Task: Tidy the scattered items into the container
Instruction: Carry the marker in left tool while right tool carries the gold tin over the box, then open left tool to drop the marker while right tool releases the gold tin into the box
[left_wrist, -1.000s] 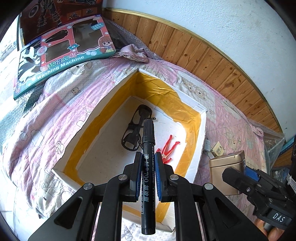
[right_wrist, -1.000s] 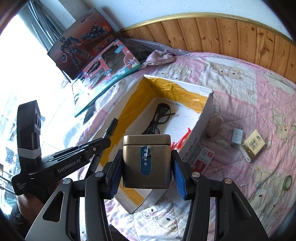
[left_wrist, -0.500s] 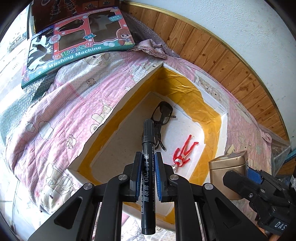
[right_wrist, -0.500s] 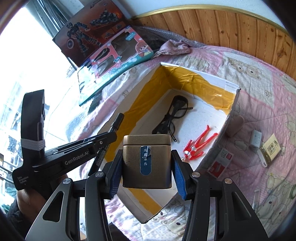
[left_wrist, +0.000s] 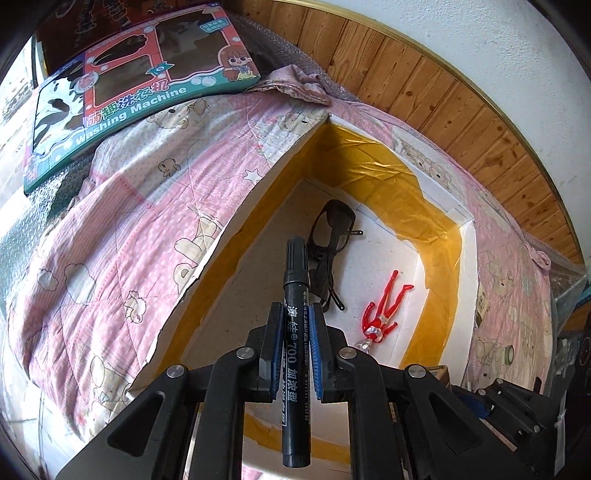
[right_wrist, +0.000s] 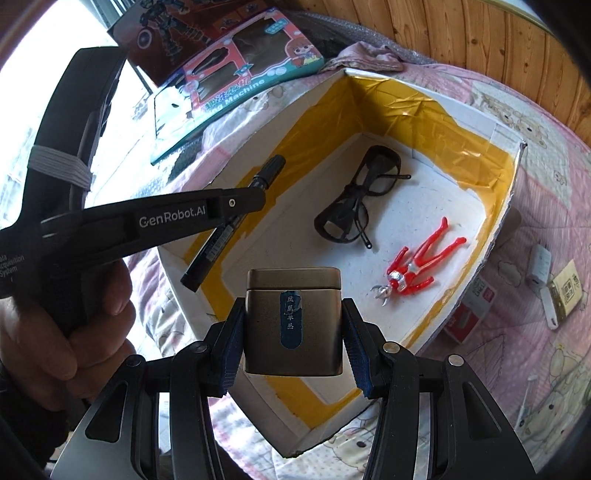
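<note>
A white foam box (left_wrist: 466, 280) (right_wrist: 499, 229) lined with yellow tape lies open on the pink quilt. Inside it lie black glasses (left_wrist: 332, 236) (right_wrist: 354, 206) and a red toy figure (left_wrist: 382, 310) (right_wrist: 424, 262). My left gripper (left_wrist: 296, 325) is shut on a black marker (left_wrist: 295, 332) (right_wrist: 229, 221), which hangs over the box's near left side. My right gripper (right_wrist: 293, 332) is shut on a bronze tin (right_wrist: 293, 321) with a blue label, held above the box's near edge. A hand (right_wrist: 74, 332) grips the left tool.
A toy washing machine box (left_wrist: 129, 92) (right_wrist: 240, 85) and a darker robot box (right_wrist: 177, 29) lean at the back left. Small loose items lie on the quilt right of the box: a red-white packet (right_wrist: 472, 310), a white charger (right_wrist: 539, 266), a yellow carton (right_wrist: 569, 291). Wood panelling (left_wrist: 443, 103) runs behind.
Both grippers have moved forward and lower over the box, each keeping hold of its item. The box interior now looms larger in both views.
</note>
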